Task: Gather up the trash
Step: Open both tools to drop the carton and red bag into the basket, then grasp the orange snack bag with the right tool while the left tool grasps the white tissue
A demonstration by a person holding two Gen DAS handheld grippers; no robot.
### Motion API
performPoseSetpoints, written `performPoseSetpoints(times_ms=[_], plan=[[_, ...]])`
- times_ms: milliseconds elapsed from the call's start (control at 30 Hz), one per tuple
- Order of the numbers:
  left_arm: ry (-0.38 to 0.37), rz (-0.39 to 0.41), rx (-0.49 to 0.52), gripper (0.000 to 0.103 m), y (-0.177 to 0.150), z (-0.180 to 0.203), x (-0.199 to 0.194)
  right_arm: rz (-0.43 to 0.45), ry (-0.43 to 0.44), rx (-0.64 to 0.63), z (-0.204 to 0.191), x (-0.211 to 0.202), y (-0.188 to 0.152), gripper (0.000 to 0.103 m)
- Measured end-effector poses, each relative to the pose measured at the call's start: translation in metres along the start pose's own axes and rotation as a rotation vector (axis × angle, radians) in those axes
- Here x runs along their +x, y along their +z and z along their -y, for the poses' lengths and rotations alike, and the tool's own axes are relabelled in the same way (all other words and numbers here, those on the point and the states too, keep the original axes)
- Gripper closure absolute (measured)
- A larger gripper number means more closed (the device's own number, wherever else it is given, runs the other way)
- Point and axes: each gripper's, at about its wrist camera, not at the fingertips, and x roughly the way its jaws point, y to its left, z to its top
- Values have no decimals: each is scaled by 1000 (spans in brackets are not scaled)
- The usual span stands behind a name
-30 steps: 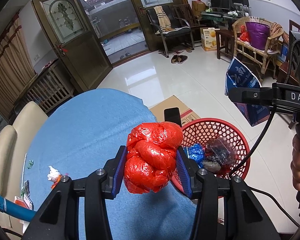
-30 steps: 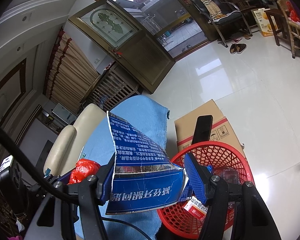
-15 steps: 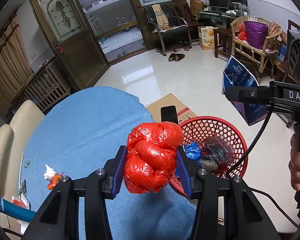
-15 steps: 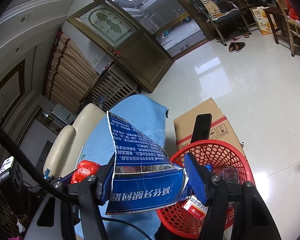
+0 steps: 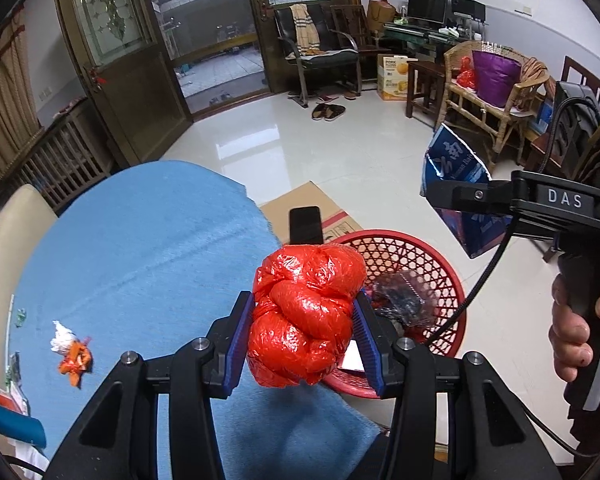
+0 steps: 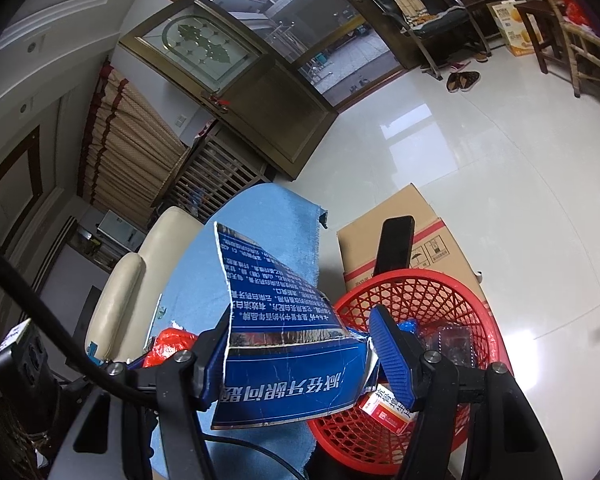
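Crumpled red plastic bag (image 5: 306,316) sits clamped in left hand-held gripper (image 5: 303,338); right (image 6: 300,350) pinches torn blue packet (image 6: 288,344).

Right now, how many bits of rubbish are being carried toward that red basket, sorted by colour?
Red: 1, the crumpled red plastic bag, clamped in the left gripper.
Blue: 1, the torn blue printed carton piece, between the fingers of the right gripper, beside the red mesh plastic basket.
Total: 2.
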Motion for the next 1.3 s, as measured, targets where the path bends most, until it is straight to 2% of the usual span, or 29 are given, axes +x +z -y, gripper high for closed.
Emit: performPoseSetpoints(times_ms=[267, 333, 400, 700, 833, 1067, 1200, 1300], plan=[[-82, -11, 4, 51, -1, 9, 4, -45, 20, 59, 14, 7, 1, 33], [-92, -16, 5, 46, -1, 10, 5, -53, 36, 67, 15, 8, 1, 32], [-105, -17, 0, 43, -2, 10, 6, -55, 44, 70, 15, 9, 0, 27], [-88, -41, -56, 42, -15, -11, 10, -57, 33, 70, 15, 12, -2, 27], [-36, -44, -111, 41, -36, -41, 6, -50, 29, 47, 10, 11, -1, 27], [78, -42, -292, 41, -82, -110, -12, -94, 24, 18, -7, 29, -7, 27], [167, -40, -389, 38, -117, -151, -26, -145, 36, -48, -39, 52, -12, 27], [212, -50, -478, 38, -148, -182, -33, -189, 53, -130, -78, 76, -16, 27]])
